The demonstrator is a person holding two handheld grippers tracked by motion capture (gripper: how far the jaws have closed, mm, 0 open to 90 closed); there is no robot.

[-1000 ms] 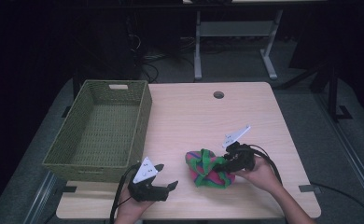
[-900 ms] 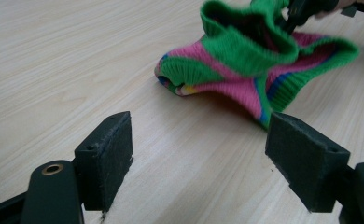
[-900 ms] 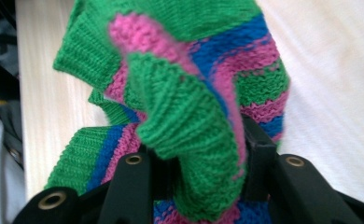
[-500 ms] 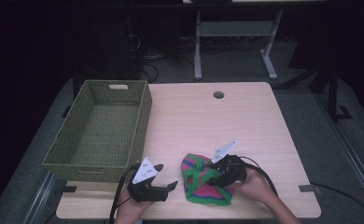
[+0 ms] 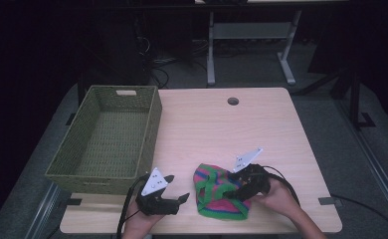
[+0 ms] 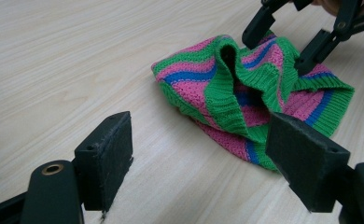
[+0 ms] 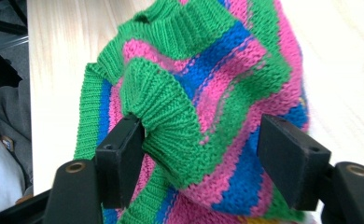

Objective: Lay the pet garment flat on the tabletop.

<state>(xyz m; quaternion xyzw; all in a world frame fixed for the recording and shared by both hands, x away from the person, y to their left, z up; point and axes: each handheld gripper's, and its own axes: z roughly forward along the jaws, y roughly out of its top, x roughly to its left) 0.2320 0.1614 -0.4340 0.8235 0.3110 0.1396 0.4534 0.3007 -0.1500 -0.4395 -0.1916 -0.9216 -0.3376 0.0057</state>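
A knitted garment [image 5: 213,199] striped green, pink and blue lies crumpled near the table's front edge, also seen in the left gripper view [image 6: 203,88] and the right gripper view [image 7: 217,70]. My right gripper [image 5: 230,192] rests on its right side. Its jaws have just been opening and now stand apart, with a ribbed green fold between them and only the left pad [image 7: 119,161] brushing it. My left gripper [image 5: 178,187] sits just left of the garment, open and empty [image 6: 199,158], with the right gripper [image 6: 283,44] beyond the cloth.
A green woven basket [image 5: 152,124] stands empty at the table's left side, just behind my left gripper. A round cable hole [image 5: 233,101] sits near the far edge of the wooden table [image 5: 261,134]. Dark floor and a metal stand lie beyond.
The right gripper slid toward the front left with the garment, which went from a tight bunch to a flatter heap, and its jaws opened. The left gripper stayed put.
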